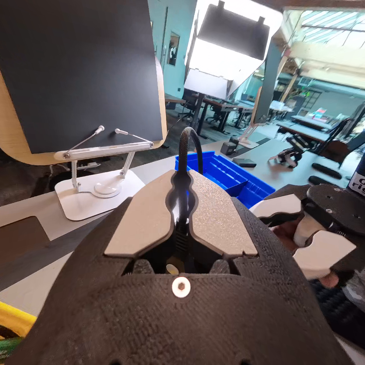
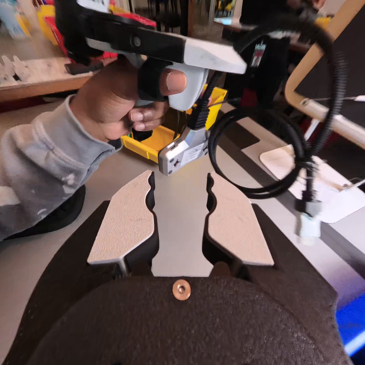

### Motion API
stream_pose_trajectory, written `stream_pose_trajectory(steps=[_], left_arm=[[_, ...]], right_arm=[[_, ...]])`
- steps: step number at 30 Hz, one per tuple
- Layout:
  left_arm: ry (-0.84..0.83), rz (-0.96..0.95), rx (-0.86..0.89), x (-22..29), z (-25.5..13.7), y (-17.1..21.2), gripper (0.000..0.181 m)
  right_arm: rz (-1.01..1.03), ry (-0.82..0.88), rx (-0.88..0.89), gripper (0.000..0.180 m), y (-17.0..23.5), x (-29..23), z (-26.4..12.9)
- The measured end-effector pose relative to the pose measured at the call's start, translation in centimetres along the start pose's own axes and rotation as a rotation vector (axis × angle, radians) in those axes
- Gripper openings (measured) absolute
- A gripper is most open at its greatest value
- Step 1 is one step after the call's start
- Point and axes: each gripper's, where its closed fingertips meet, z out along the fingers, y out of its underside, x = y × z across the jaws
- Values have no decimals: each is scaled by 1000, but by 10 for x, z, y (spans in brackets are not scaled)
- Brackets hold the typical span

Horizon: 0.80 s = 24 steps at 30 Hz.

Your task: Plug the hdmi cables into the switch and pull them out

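At 12 o'clock in right wrist view, left gripper (image 2: pixel 199 110) was clamped on cable (image 1: pixel 182 227), switch (image 2: pixel 182 153) hanging below plug, off table (image 2: pixel 118 177). Right gripper (image 2: pixel 180 217) gaped wide, empty.

Bright skylights (image 1: pixel 325 21); office desks (image 1: pixel 227 106), grey table (image 1: pixel 276 173)

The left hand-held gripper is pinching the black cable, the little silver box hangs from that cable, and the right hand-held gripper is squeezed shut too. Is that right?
Not quite. The right hand-held gripper is open, with bare table showing between its fingers in the right wrist view. The rest holds: the left hand-held gripper pinches the black cable, and the silver box hangs from it.
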Motion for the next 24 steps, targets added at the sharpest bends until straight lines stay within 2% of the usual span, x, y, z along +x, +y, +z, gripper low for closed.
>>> stream_pose_trajectory(steps=[4,7,10,12,15,18,21,23,24], left_arm=[[-86,72,-65,5,11,24,8],[-86,67,-95,11,18,36,8],[-54,101,-120,24,26,43,8],[7,164,-115,37,29,43,9],[81,201,-72,49,21,28,25],[127,141,26,45,1,2,34],[194,55,75,39,-10,-7,43],[377,-29,87,60,-14,-6,42],[484,-80,109,74,-17,-10,35]], right_arm=[[78,-20,-48,59,24,-5,45],[122,17,-21,55,36,6,67],[172,-11,57,30,38,14,69],[213,-124,143,23,33,11,61],[294,-260,298,24,19,15,38],[321,-359,490,24,-8,24,1],[227,-410,605,23,-31,21,-33],[164,-429,629,23,-39,13,-46],[141,-423,639,23,-42,10,-50]])
